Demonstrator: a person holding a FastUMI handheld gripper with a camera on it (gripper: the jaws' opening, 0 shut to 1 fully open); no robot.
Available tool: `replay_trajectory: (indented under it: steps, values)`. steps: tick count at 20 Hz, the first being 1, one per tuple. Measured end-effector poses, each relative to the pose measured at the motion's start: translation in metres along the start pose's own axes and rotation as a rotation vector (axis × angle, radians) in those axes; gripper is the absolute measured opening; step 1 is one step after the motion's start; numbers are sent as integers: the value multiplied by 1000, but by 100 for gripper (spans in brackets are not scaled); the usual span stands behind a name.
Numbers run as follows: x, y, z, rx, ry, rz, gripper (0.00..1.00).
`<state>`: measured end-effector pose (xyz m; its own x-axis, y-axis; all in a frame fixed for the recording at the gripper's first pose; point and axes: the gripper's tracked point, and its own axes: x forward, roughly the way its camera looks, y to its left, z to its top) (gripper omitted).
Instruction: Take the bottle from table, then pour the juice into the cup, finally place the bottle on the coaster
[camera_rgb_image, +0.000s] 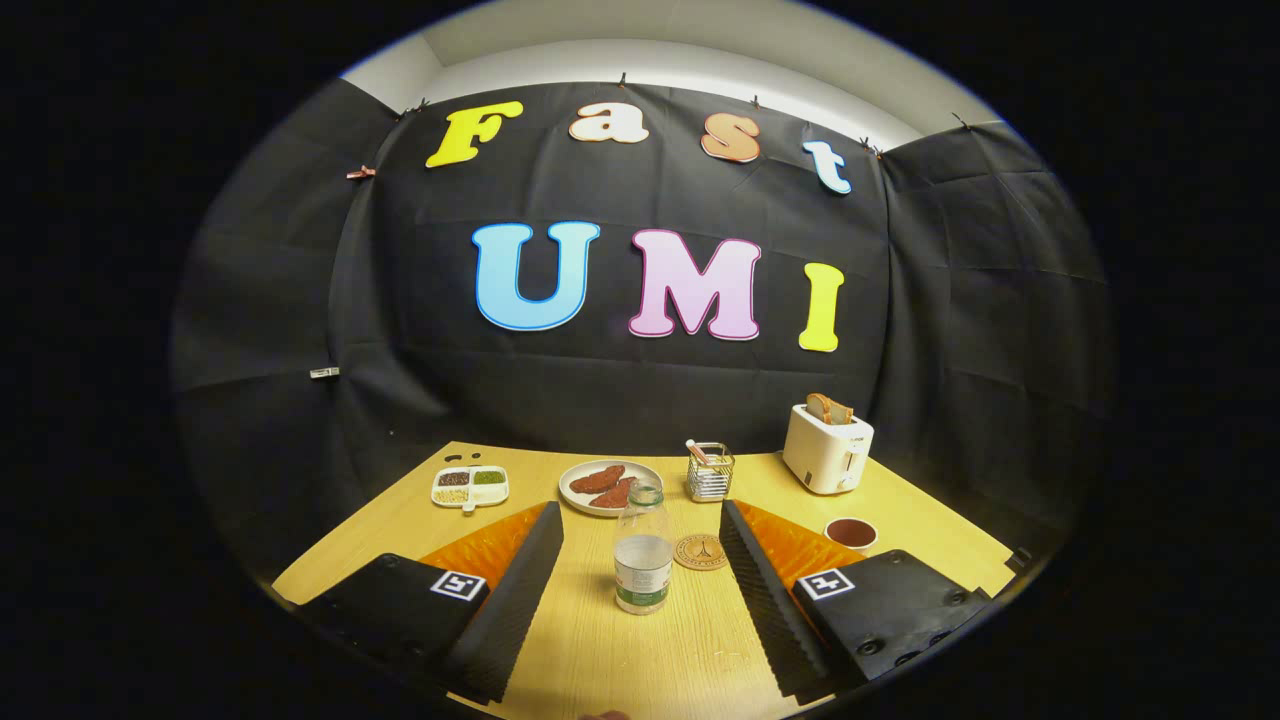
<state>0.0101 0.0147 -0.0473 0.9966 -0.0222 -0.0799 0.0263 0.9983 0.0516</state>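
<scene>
Your tongs (640, 570) stand wide open above the wooden table (640, 660), and they hold nothing. The bottle (642, 550) stands upright between the two fingers, and you can see free table on both sides of it, so neither finger touches it. It is clear, without a cap, and has a little liquid in the lower part. Just behind it, a bit to the right, the round coaster (700, 551) lies flat. The cup (851, 533) is further right, beyond the right finger. Farther back you have a plate (610, 487) with brown food, a divided dish (470, 486), a wire holder (710, 473) and a white toaster (827, 448) near the wall.
</scene>
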Motion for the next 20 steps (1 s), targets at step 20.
replay_trajectory:
  steps: [20]
  values:
    - [81, 12, -107, 14, 113, -87, 97]
